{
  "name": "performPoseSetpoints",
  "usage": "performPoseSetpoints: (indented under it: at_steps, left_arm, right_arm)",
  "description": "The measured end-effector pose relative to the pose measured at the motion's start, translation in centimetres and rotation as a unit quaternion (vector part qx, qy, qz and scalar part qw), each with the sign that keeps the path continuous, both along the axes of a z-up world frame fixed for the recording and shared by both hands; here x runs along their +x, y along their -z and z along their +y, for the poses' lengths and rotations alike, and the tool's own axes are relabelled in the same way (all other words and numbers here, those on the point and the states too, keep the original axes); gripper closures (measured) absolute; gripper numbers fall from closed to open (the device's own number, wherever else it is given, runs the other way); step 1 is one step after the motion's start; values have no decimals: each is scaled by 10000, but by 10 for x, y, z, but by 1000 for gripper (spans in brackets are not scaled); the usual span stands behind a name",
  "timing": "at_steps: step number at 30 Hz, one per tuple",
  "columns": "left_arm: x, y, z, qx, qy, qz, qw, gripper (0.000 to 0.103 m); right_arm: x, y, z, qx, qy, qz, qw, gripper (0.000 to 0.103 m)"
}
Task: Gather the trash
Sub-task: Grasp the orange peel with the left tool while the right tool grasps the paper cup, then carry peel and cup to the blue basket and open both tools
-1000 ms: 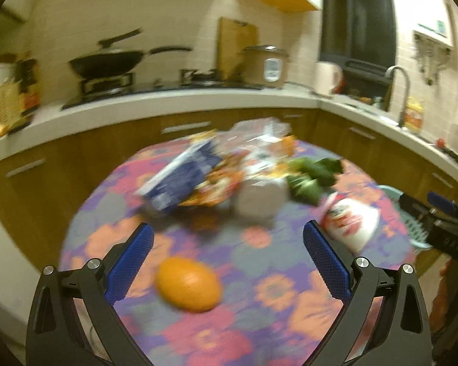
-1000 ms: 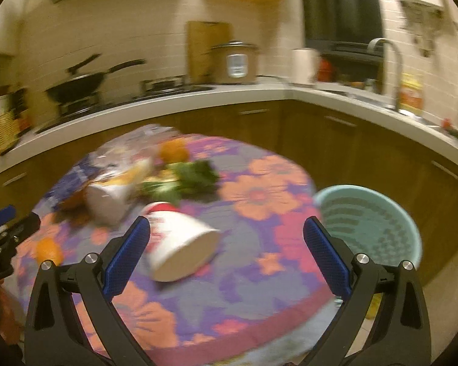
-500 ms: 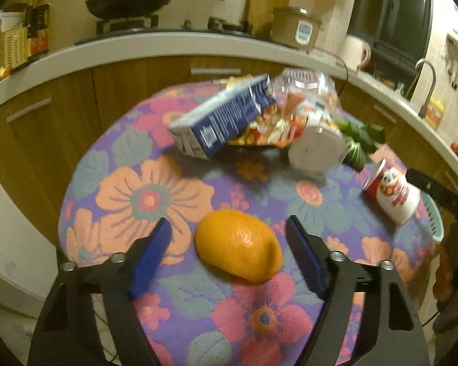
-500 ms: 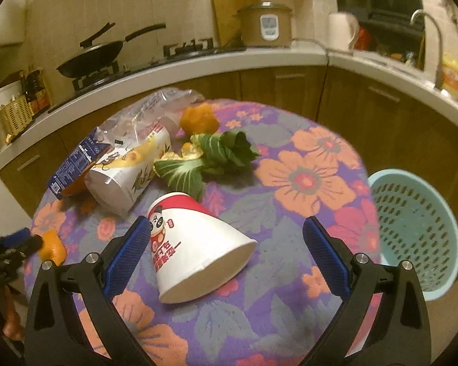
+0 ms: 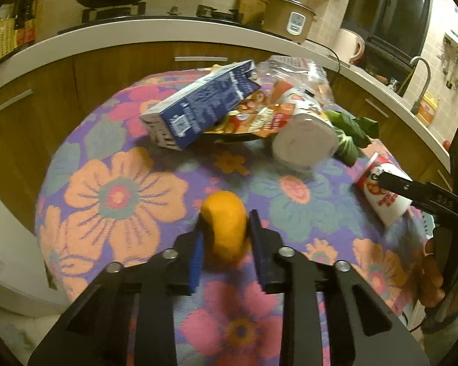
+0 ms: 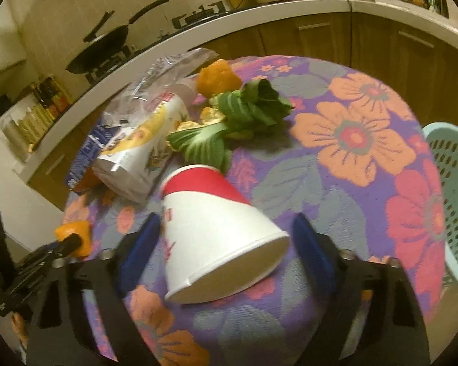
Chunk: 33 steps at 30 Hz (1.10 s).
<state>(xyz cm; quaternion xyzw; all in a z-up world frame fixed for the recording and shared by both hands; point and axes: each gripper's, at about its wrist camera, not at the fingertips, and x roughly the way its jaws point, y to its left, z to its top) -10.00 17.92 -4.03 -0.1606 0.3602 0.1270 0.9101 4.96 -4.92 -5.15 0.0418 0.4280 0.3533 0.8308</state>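
Orange peel (image 5: 224, 231) sits pinched between the left gripper (image 5: 226, 238) fingers, which have just been closing onto it. At the right gripper (image 6: 224, 238), the fingers have been narrowing around the tipped paper cup (image 6: 216, 228) without clearly touching it. Farther off at 12 o'clock, carton (image 5: 198, 109), wrappers and greens (image 6: 244, 113) lie on the tabletop (image 6: 351, 183); nothing shows inside the basket (image 6: 452, 195) at 3 o'clock, so collecting has barely begun.

orange peel (image 5: 224, 228) orange | paper cup (image 6: 216, 228) red-white | tablecloth (image 6: 351, 140) purple floral | basket (image 6: 452, 189) pale teal
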Motion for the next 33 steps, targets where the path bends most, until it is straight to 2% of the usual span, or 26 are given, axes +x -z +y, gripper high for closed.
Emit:
performPoseSetpoints:
  at_steps: [1, 3, 5, 7, 13, 19, 25, 29, 33]
  left_arm:
    - [2, 0, -3, 59, 34, -1, 10000, 83]
    - [4, -1, -7, 101, 98, -28, 9999, 88]
    - [5, -1, -10, 110, 121, -73, 9998, 90]
    - [3, -2, -10, 84, 135, -175, 9997, 93]
    - [0, -14, -18, 80, 284, -465, 9985, 94]
    - [16, -39, -49, 231, 723, -739, 9944, 94]
    - [57, -60, -102, 382, 1422, -920, 9848, 94]
    - [87, -69, -144, 418, 1859, -1049, 9761, 94]
    - [123, -72, -193, 386, 2335, -998, 9665, 94]
  right_arm:
    - [-1, 0, 1, 46, -45, 34, 10000, 41]
    - [-3, -1, 2, 38, -22, -14, 10000, 42]
    - [-7, -2, 2, 61, -76, -95, 9999, 48]
    - [-10, -4, 1, 86, -105, -168, 9998, 57]
    - [-20, -17, -13, 175, 53, -552, 9983, 59]
    - [-23, -32, -37, 203, 270, -895, 9954, 59]
    - [-14, -43, -84, 169, 736, -1148, 9905, 59]
    - [0, -47, -131, 76, 1293, -1252, 9836, 59]
    - [15, -46, -179, -34, 1873, -1290, 9738, 59]
